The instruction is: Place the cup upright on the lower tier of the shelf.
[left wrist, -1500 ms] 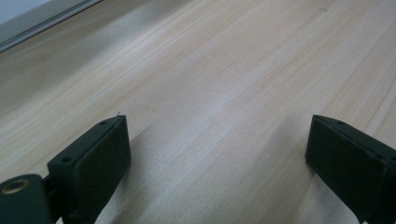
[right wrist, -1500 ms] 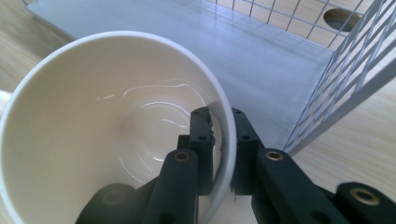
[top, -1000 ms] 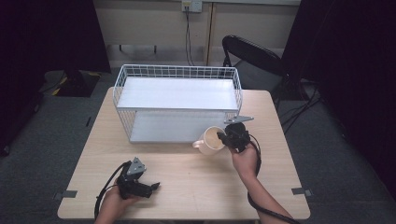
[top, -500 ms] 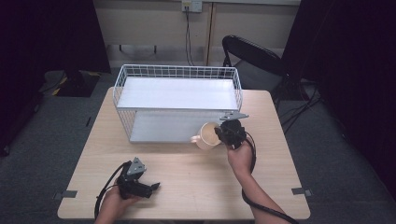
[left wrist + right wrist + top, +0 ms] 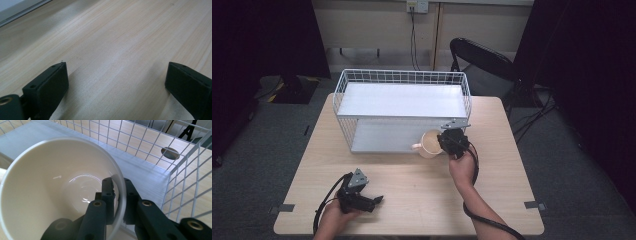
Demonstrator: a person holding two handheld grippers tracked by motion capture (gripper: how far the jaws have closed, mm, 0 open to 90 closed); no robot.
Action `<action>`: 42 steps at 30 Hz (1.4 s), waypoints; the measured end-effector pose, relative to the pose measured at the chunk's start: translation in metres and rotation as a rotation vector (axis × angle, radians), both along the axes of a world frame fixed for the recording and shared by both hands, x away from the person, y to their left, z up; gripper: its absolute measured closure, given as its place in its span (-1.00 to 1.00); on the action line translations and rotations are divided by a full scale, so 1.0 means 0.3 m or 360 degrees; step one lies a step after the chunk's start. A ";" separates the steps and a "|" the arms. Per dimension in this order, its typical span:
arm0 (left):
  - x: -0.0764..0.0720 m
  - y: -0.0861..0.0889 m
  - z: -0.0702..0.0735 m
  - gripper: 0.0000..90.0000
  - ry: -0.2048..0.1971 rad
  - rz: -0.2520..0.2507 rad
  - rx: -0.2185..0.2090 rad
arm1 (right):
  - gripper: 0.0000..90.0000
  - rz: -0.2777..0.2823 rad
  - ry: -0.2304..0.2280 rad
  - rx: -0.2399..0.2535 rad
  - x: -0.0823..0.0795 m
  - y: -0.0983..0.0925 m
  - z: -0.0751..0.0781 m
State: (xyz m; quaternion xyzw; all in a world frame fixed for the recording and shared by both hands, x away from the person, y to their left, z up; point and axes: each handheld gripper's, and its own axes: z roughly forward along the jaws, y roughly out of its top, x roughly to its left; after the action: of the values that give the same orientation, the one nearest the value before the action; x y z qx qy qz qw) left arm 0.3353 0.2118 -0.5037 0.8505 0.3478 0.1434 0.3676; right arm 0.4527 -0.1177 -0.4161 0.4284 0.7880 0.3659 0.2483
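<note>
One pale wooden table, grey carpet

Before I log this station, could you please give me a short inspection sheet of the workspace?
Surface: light wooden table, bare in front.
Job's things: cream mug, empty, at the open lower level of the white wire rack.
Clutter: nothing seen.
Grippers: right gripper pinches the mug's rim, one jaw inside, one outside; left gripper open, resting on the table.
Cables: one trails from each gripper; more hang at the back wall.
Surroundings: black chair, dark curtains, grey floor.
</note>
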 end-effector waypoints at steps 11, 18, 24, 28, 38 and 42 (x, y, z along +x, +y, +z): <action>0.000 0.000 0.000 -0.91 0.0001 -0.0004 0.0002 | 0.85 -0.0038 -0.0096 -0.0035 0.017 0.044 -0.017; 0.000 0.000 0.000 -0.91 0.0002 -0.0002 0.0003 | 0.85 -0.0050 -0.0126 -0.0047 0.028 0.062 -0.032; 0.000 0.000 0.000 -0.91 0.0002 -0.0003 0.0004 | 0.85 -0.0063 -0.0143 -0.0055 0.039 0.069 -0.054; 0.000 0.000 0.000 -0.91 0.0001 -0.0004 0.0004 | 0.85 -0.0076 -0.0157 -0.0039 0.043 0.068 -0.060; 0.000 0.000 0.000 -0.91 0.0001 -0.0005 0.0004 | 0.85 -0.0101 -0.0193 -0.0047 0.055 0.076 -0.065; 0.000 0.000 0.000 -0.91 0.0001 -0.0005 0.0004 | 0.84 -0.0114 -0.0197 -0.0037 0.054 0.077 -0.067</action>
State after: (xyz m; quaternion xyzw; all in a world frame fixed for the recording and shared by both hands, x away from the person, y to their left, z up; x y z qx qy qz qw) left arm 0.3354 0.2117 -0.5037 0.8515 0.3465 0.1431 0.3665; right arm 0.4688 -0.0946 -0.4363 0.4300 0.7594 0.3735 0.3145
